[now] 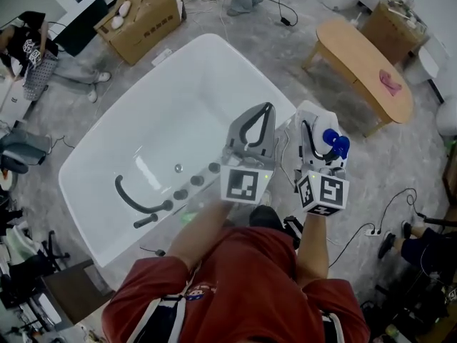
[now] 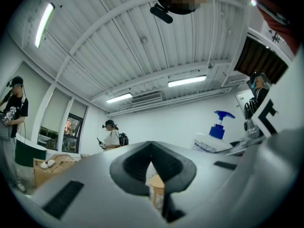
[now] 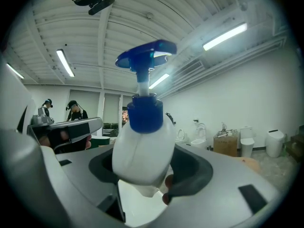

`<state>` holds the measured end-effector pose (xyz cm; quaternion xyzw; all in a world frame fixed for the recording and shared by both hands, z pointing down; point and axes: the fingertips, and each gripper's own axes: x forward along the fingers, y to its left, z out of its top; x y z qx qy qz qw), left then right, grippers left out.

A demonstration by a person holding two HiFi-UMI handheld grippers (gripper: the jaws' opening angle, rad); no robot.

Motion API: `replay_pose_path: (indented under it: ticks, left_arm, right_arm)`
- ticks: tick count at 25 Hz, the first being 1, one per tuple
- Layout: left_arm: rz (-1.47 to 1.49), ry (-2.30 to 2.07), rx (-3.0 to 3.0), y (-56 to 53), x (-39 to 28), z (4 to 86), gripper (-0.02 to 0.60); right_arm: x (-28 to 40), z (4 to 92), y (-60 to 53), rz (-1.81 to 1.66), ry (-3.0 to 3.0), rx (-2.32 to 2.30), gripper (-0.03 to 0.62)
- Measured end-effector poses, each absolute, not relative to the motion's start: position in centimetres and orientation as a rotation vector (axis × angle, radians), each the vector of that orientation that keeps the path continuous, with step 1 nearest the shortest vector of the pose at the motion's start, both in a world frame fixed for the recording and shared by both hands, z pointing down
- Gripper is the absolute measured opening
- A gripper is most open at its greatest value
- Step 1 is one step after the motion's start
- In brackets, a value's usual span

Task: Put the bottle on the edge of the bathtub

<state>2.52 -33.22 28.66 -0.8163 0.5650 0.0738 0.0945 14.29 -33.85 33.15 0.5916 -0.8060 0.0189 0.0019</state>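
Right gripper (image 3: 145, 172): jaws set fairly wide and clamped on the body of the bottle (image 3: 142, 151), pump head up. The bottle is upright and carried in the air; it rests on nothing.

Left gripper (image 2: 151, 144): jaws closed tip to tip, nothing between them. In the head view it sits just beside the right gripper (image 1: 313, 131), toward the tub.

Position: both grippers hover at the near long rim of the bathtub (image 1: 93, 156), close to its right corner. The bottle (image 1: 334, 143) appears to hang just outside that rim, over the floor.

Step in hand, as judged: transport. The bottle is gripped but not yet placed.

Next move calls for: bring the bottle over the flat rim, lower it until the base sits square, then open the jaws and back away without tipping it.

Edges and room: the near rim carries the taps (image 1: 196, 181) and the hand shower (image 1: 136, 200) toward its middle. The stretch from the taps to the right corner looks bare and is nearest. The rim is narrow, so a base set off-centre could slide into the basin or onto the floor. The table (image 1: 364, 63) stands well apart.
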Motion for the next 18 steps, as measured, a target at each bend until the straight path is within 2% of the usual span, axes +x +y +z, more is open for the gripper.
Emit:
replay_pose_path:
  ticks: [9,18]
  left_arm:
    - [0.188,1.737,-2.396,-39.6,6.5,29.4,0.015]
    - [0.146,1.756,-2.371,-43.6,7.3,30.3,0.015]
  right_arm:
    - [17.9,34.2,-40.7,0.101,-2.574,1.791,0.275]
    - [18.7,36.2,-45.1,0.146,-2.570,1.720,0.275]
